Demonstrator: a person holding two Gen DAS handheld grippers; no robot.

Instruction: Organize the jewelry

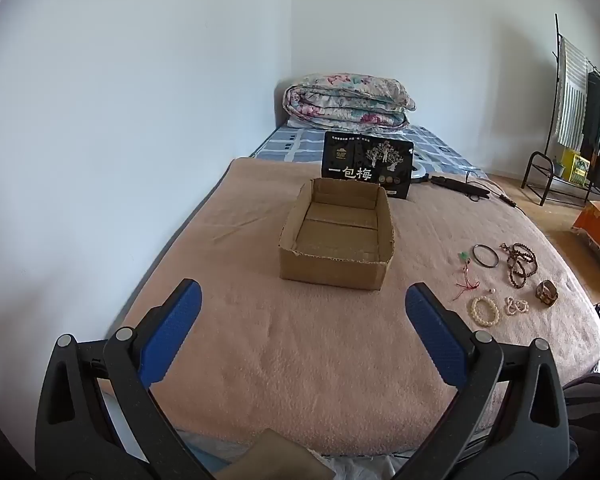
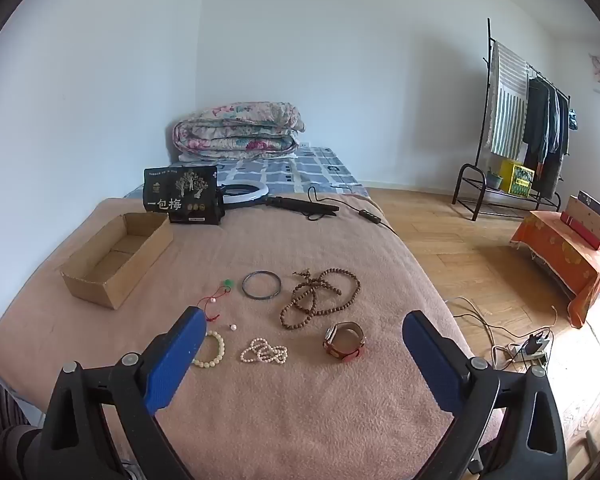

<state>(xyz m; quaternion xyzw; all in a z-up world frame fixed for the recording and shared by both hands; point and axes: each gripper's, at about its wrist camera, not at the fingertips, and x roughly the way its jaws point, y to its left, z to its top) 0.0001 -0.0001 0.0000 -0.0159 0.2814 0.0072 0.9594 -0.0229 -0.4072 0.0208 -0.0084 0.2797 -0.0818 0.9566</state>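
Spread tongs face cardboard box, lengthwise away.

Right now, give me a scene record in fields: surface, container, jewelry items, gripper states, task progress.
surface: pink fleece blanket on a bed
container: open brown cardboard box, nothing visible inside
jewelry: dark metal bangle; long brown wooden bead strand; cream bead bracelet; pale pearl strand; red cord with green charm; brown leather-strap watch
jewelry location: all on the blanket, outside the box
left gripper: open, holding nothing
right gripper: open, holding nothing
progress: not started
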